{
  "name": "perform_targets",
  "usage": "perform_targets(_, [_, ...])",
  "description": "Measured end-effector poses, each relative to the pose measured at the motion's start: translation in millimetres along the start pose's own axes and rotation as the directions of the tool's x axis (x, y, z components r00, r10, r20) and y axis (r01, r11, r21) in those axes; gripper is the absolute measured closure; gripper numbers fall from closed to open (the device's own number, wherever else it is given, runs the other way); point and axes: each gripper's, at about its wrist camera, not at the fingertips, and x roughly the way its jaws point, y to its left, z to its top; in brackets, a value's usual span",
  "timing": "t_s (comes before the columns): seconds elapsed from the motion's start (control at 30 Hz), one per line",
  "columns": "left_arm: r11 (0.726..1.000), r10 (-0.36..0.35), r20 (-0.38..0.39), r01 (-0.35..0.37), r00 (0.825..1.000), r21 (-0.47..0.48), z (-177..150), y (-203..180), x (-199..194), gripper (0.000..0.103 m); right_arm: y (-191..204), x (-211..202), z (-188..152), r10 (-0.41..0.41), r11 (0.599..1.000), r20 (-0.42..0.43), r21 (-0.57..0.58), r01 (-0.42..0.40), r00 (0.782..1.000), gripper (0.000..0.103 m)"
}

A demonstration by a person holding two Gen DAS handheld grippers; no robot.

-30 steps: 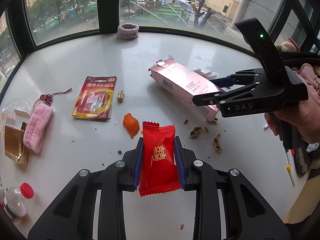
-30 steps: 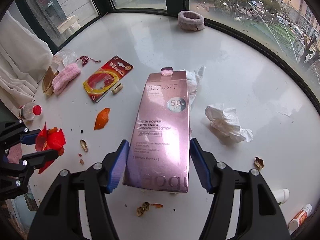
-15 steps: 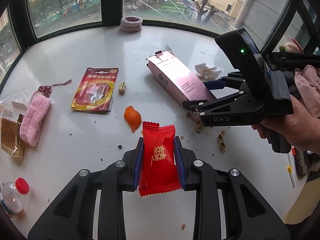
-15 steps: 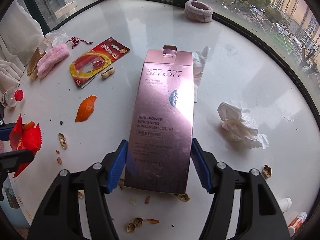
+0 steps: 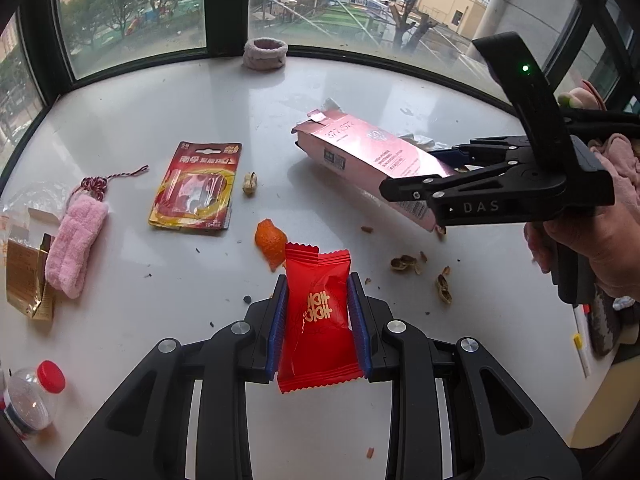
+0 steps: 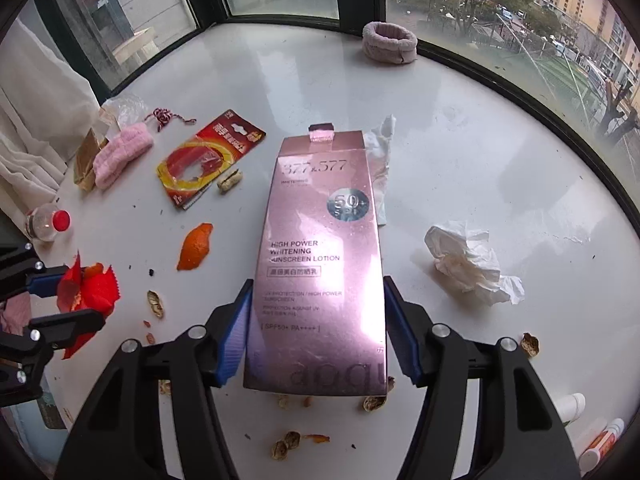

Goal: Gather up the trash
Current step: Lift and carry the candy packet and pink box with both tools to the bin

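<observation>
A red candy wrapper (image 5: 316,320) with gold print sits between the blue pads of my left gripper (image 5: 318,280), which is shut on it above the white table (image 5: 360,92). To the right, a long pink sunscreen box (image 5: 360,152) is clamped at its near end by my right gripper (image 5: 412,174); its far end, with the flap torn open, points away and hangs low over the table. In the right wrist view the pads of the right gripper (image 6: 318,282) press both sides of the box (image 6: 320,220). The left gripper (image 6: 60,296) with the wrapper (image 6: 96,288) shows at the left edge.
On the table lie a red battery blister pack (image 5: 196,188), an orange peel (image 5: 270,240), peanut shells (image 5: 404,264), a crumpled tissue (image 6: 468,264), a pink cloth (image 5: 76,244), a gold packet (image 5: 26,280), a red-capped bottle (image 5: 32,396) and a pink fabric ring (image 5: 265,53). Windows ring the table.
The right gripper with the pink box swung left toward the left gripper, then back to the right. The left gripper kept still with the wrapper.
</observation>
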Motion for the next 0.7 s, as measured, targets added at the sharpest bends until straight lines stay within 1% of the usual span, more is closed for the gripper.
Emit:
perform_targets(0.1, [1.0,-0.004,0.012,0.004,1.0,-0.021,-1.1,2.7,-10.3,0.076,-11.4,-17.1,-0.4,0.067,0.991,0.007,0.119,-0.067,0.998,0.045])
perform_targets(0.23, [0.999,-0.009,0.038,0.011,0.999,-0.053,-3.4,6.1,-27.0,0.076,-17.1,-35.6,-2.6,0.108,0.972,0.022,0.21,-0.11,0.994,0.045])
perform_targets(0.3, [0.998,-0.007,0.052,0.01,0.999,-0.056,-4.0,6.0,-35.1,0.076,-16.2,-47.3,-4.6,0.115,0.966,0.036,0.227,-0.12,0.993,0.045])
perform_targets(0.47, [0.998,-0.005,0.087,0.01,0.996,-0.056,-6.5,3.5,-56.5,0.076,0.3,-73.4,-4.9,0.117,0.973,0.065,0.19,-0.127,0.991,0.045])
perform_targets(0.7, [0.998,0.011,0.125,-0.004,0.992,-0.058,-19.5,0.2,-87.3,0.076,42.1,-99.4,-12.2,0.118,0.989,0.083,0.082,-0.125,0.989,0.045])
